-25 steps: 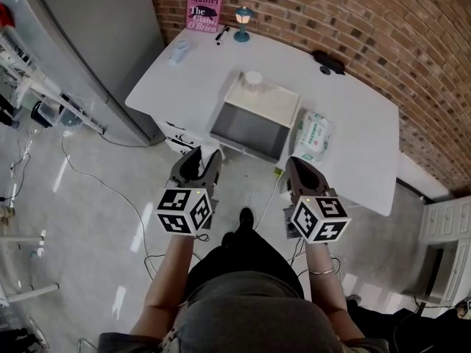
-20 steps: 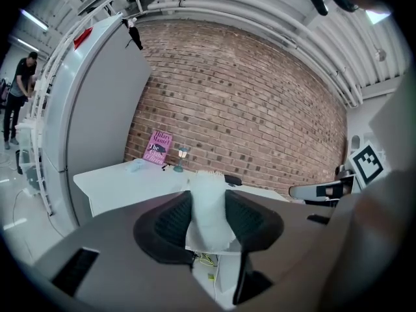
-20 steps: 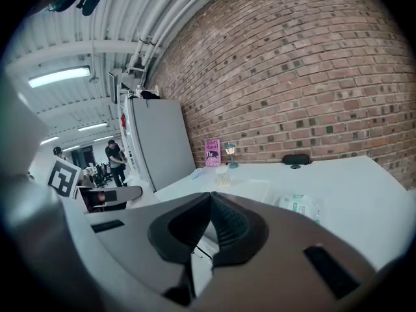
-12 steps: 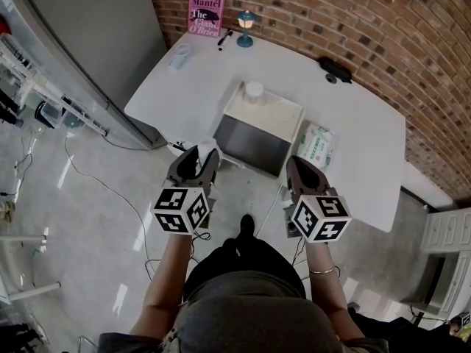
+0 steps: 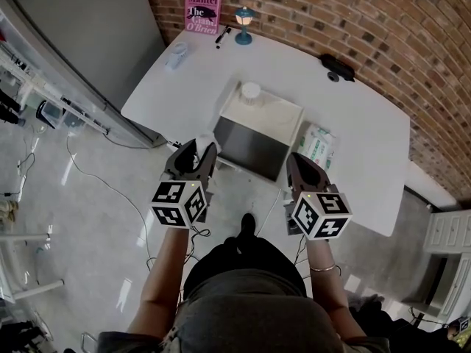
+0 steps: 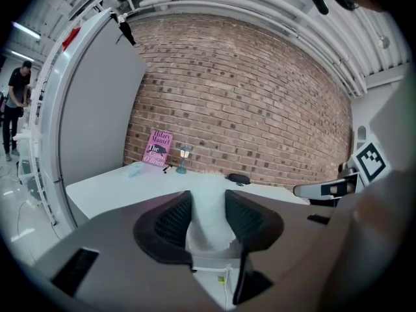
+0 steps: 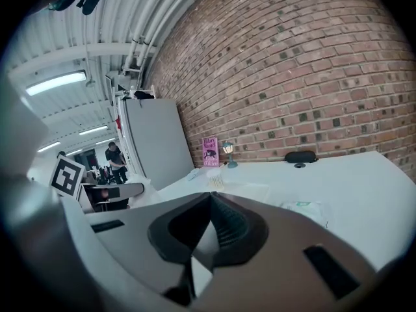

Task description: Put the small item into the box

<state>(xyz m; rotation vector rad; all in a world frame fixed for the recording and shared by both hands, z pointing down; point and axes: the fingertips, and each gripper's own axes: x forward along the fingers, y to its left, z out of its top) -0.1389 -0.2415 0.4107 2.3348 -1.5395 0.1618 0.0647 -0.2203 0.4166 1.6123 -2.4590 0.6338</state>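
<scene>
A small white fluffy item [image 6: 208, 210] sits between the pads of my left gripper [image 6: 208, 221], which is shut on it. In the head view the left gripper [image 5: 196, 151] holds that white item [image 5: 203, 142] at the near edge of the white table [image 5: 360, 123], just left of the box. The box [image 5: 252, 151] is open, with a grey inside and a white flap at the back. My right gripper [image 5: 295, 161] hovers at the box's near right corner. Its jaws are together with nothing between them in the right gripper view [image 7: 209, 203].
A white round tub [image 5: 251, 92] stands on the box's back flap. A wipes pack [image 5: 315, 144] lies right of the box. A pink book [image 5: 203, 9], a small lamp [image 5: 243, 24] and a black case [image 5: 337, 66] line the brick wall. A grey cabinet [image 5: 88, 28] stands left.
Both grippers have moved slightly forward toward the table's near edge. The left one still holds the white item, and the right one stays shut.
</scene>
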